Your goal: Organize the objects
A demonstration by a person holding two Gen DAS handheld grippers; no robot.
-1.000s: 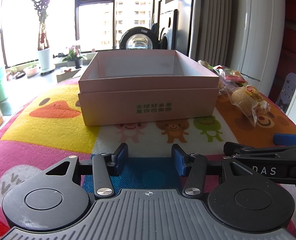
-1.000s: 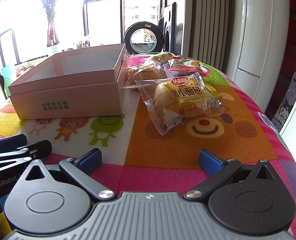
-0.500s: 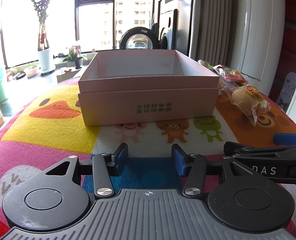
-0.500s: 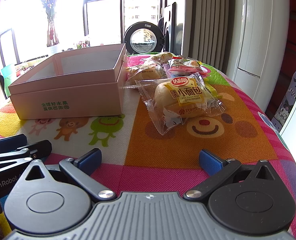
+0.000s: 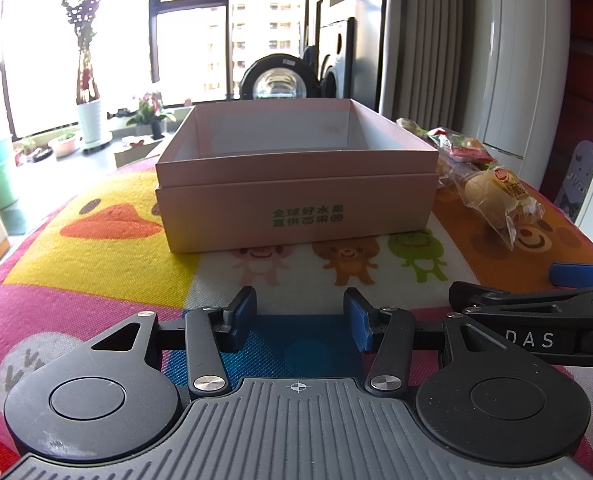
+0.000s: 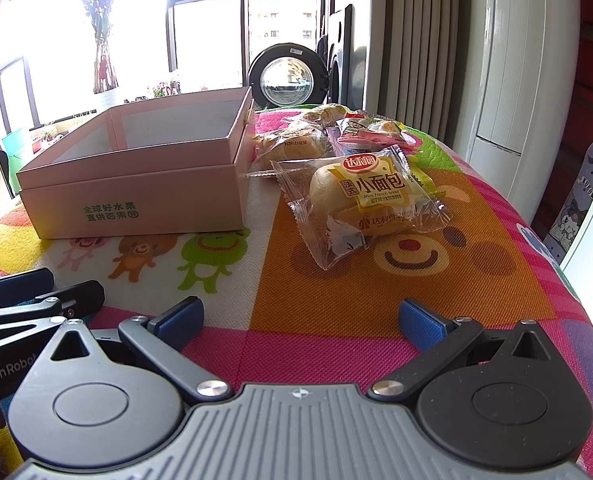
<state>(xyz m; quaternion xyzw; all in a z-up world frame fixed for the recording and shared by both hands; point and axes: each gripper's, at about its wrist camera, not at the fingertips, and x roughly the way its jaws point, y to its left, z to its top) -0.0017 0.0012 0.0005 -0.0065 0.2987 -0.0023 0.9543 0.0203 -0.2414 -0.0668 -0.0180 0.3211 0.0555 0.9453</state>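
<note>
Nothing has shifted over the last second — both views match the earlier ones, so the sorting has not begun. The left tool (image 5: 299,316) rests low over the worktop (image 5: 96,264) with its blue pads parted by a moderate gap and nothing between them; it faces the front wall of the pink box (image 5: 296,204), which stands open and looks empty as far as its floor shows. The right tool (image 6: 301,320) sits spread wide, also empty, pointed at the wrapped bread bun (image 6: 366,196) lying on the orange patch of the cartoon cloth, just right of the box.

Behind that bun, a second wrapped bun (image 6: 292,148) lies against the box's right wall, with a pink-and-green snack packet (image 6: 370,134) beside it and another packet further back, too small to read.

The stillness suggests a starting pose. The likely first step is for the right tool to move forward and close on the near bun — its slippery film wrapper may slide or crumple rather than give a firm hold.
</note>
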